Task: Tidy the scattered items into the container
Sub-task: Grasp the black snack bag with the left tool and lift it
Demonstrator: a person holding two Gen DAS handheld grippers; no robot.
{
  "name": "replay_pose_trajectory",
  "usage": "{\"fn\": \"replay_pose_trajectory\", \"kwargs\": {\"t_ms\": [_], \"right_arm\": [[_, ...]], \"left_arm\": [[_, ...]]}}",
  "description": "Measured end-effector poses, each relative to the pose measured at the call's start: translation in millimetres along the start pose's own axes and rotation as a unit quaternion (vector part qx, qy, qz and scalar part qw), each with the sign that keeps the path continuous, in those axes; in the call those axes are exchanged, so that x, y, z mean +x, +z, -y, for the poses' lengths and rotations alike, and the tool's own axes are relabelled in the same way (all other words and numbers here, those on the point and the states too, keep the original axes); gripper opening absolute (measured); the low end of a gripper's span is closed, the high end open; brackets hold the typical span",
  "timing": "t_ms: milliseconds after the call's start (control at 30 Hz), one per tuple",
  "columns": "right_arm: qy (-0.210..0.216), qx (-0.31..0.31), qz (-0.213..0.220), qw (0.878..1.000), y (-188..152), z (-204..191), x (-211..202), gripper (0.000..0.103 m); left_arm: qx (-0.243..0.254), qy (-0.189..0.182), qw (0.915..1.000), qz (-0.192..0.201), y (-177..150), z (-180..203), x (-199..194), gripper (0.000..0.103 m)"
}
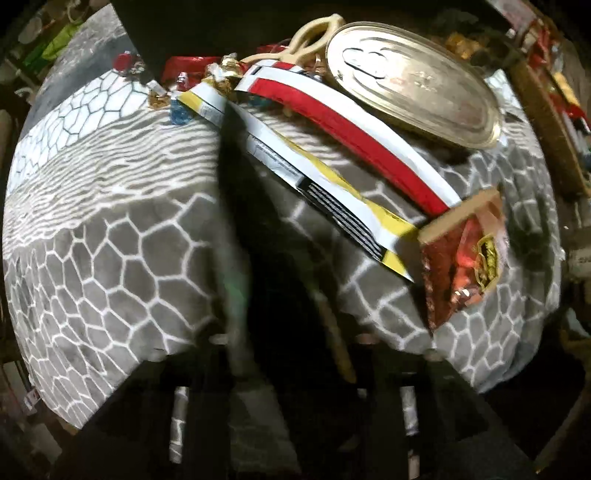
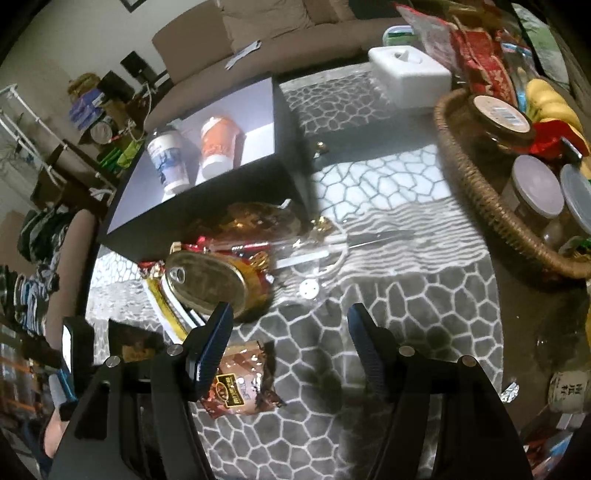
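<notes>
An oval gold tin can (image 1: 413, 81) (image 2: 205, 282) lies on flat packets on the patterned cloth. A red-and-white packet (image 1: 351, 129) and a yellow-and-white packet (image 1: 332, 195) lie under it. A brown snack packet (image 1: 465, 254) (image 2: 240, 380) lies nearest. Cream-handled scissors (image 1: 310, 33) (image 2: 369, 238) and wrapped candies (image 1: 218, 74) lie beyond. A black open box (image 2: 207, 155) holds two cups (image 2: 192, 151). My right gripper (image 2: 291, 336) is open above the cloth, right of the can. The left gripper's fingers (image 1: 236, 258) show only as a dark blur.
A wicker basket (image 2: 476, 177) with jars, bananas and snacks stands at the right. A white square box (image 2: 408, 75) sits at the back. A clear plastic lid (image 2: 317, 258) lies by the scissors. A sofa is behind the table.
</notes>
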State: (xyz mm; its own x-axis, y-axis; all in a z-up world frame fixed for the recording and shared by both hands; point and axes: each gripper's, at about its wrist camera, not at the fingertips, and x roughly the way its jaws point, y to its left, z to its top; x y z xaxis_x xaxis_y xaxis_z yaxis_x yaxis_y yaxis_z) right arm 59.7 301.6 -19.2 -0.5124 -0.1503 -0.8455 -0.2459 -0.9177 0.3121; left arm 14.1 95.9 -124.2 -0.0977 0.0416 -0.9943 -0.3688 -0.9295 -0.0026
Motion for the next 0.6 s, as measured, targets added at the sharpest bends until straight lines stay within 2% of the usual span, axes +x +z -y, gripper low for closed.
{"fn": "replay_pose_trajectory", "kwargs": {"t_ms": [33,100,167,200,300,367,500,600], "right_arm": [[-0.003,-0.005,-0.001,1.0,0,-1,1,0.067],[-0.01,-0.011,0.0,1.0,-1,-1,1,0.067],[-0.019,-0.01,0.0,1.0,-1,1,1,0.067],[-0.021,-0.007,0.0,1.0,-1,3,2,0.067],[-0.007,0.013,-0.008,1.0,0,12,4,0.067],[0.006,0.025,-0.02,0.999,0,17,8,0.073],[-0.013,0.023,-0.075,0.997,-1,15,30,0.075],[-0.031,-0.019,-0.098,0.995,5,-3,47,0.075]], "left_arm": [[-0.006,0.023,0.9996,0.015,2,-1,-3,0.069],[-0.017,0.042,0.9987,0.024,6,-3,-2,0.067],[-0.033,0.011,0.9993,0.014,8,-5,4,0.039],[-0.038,0.001,0.9992,0.008,9,-5,7,0.021],[-0.008,0.038,0.9991,0.018,6,8,1,0.014],[0.004,0.047,0.9983,0.034,1,13,-11,0.014],[-0.003,0.019,0.9954,0.094,-5,11,-51,0.014],[-0.013,0.023,0.9924,0.12,2,7,-68,0.014]]}}
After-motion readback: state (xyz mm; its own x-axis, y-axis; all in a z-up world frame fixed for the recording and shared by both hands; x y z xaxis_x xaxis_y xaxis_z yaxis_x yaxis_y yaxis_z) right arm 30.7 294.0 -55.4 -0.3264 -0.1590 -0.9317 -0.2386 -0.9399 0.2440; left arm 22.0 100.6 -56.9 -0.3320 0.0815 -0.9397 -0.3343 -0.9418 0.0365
